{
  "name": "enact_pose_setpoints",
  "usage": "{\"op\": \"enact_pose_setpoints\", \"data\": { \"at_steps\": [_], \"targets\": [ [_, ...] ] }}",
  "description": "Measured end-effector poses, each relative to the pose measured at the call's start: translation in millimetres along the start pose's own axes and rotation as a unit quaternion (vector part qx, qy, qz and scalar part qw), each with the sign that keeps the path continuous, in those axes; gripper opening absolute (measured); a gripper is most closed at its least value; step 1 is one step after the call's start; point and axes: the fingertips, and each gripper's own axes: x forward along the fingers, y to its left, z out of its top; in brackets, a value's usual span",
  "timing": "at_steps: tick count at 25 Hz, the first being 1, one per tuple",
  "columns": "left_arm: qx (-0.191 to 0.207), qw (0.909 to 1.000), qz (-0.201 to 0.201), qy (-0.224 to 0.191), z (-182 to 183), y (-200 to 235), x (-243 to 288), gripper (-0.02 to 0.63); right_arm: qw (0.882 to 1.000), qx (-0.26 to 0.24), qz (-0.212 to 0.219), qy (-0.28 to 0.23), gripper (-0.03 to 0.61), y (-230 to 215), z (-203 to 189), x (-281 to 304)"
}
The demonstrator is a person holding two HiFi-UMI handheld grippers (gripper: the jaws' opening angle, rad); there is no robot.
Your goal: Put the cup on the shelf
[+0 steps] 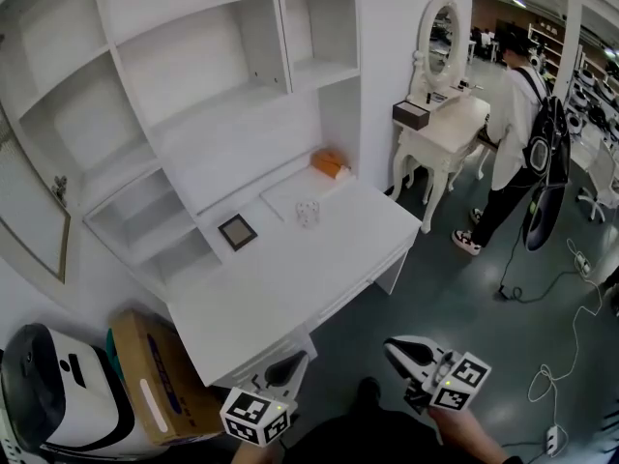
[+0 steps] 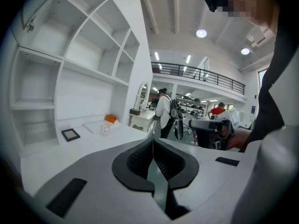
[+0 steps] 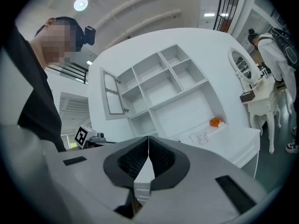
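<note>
Head view first. The cardboard box (image 1: 160,380) by the desk's front left corner carries blue print, too blurred to read, and what it holds is not visible. On the white desk (image 1: 290,288) the cup (image 1: 308,213) stands upright near the back edge. It is small and pale with a speckled pattern. A dark picture frame (image 1: 238,231) lies to its left and an orange box (image 1: 331,163) sits at the back right corner. The left gripper (image 1: 287,365) and right gripper (image 1: 398,348) hang off the desk's front edge, well apart from the cup.

Over to the left gripper view. The left gripper (image 2: 153,143) has its jaws pressed together with nothing between them. The cup (image 2: 105,129) is far ahead on the desk.

Right gripper view now. The right gripper (image 3: 148,155) also has its jaws fully together and holds nothing. The cup (image 3: 202,137) sits on the desk under the shelves, near the orange box (image 3: 215,122).
</note>
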Motion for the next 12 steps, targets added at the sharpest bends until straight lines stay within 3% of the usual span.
{"op": "enact_pose_setpoints", "data": {
  "at_steps": [4,12],
  "targets": [
    [-0.002,0.9998,0.017,-0.012,26,18,35,0.015,1.000,0.012,0.008,0.006,0.015,-44,14,11],
    [-0.026,0.9988,0.041,-0.011,51,51,103,0.015,0.998,0.005,0.067,0.011,0.017,-90,43,21]
  ]
}}
